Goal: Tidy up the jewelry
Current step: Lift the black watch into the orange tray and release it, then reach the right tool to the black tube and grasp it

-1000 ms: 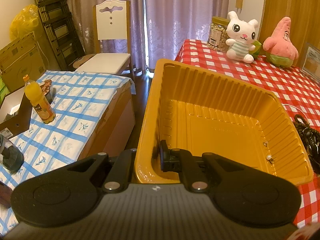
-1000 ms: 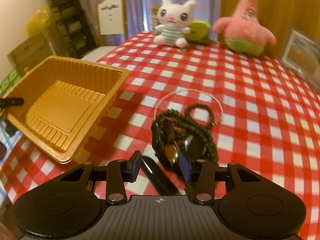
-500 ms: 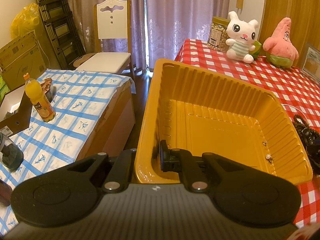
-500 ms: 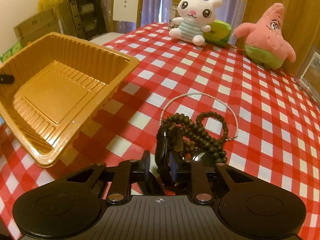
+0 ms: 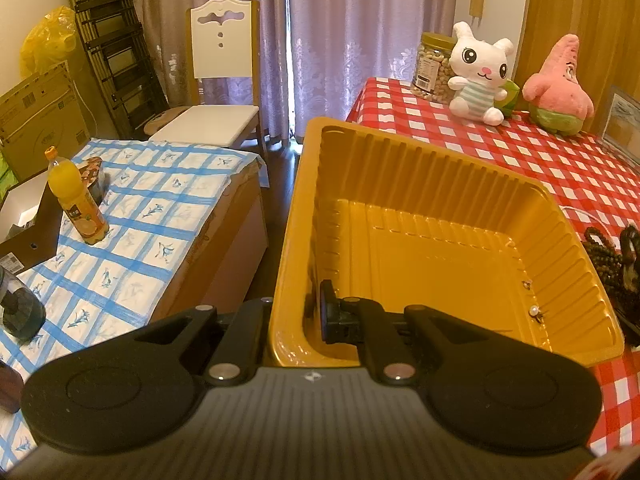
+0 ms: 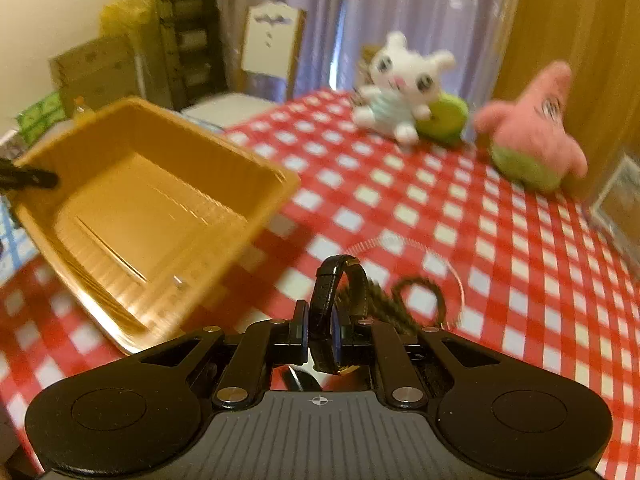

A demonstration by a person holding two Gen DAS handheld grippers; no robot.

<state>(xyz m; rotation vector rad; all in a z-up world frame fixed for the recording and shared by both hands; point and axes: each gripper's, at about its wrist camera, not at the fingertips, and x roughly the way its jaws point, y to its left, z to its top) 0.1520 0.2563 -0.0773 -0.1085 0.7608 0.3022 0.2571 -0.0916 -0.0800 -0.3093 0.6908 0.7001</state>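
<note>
- Watch (image 6: 338, 300), black with a leather-like strap loop, now sits pinched between the right gripper (image 6: 322, 340) pads, whose jaws have just been closing on it; it is lifted clear of the checked tablecloth (image 6: 500, 248).
- Dark bead strands (image 6: 416, 300) and a thin pearl necklace (image 6: 400, 242) remain on the cloth, right of the tray.
- Left gripper (image 5: 298, 316) is clamped on the near wall of the ribbed, glossy orange plastic tray (image 5: 440, 184), ready to receive, I judge.

Right gripper (image 6: 322, 334) clamps black watch (image 6: 340, 300), yellow tray (image 6: 160, 216) left.

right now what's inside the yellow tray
Two small earrings lie by the right wall of the yellow tray; the rest of its floor shows bare. The left gripper clamped on the near rim hides that corner.
</note>
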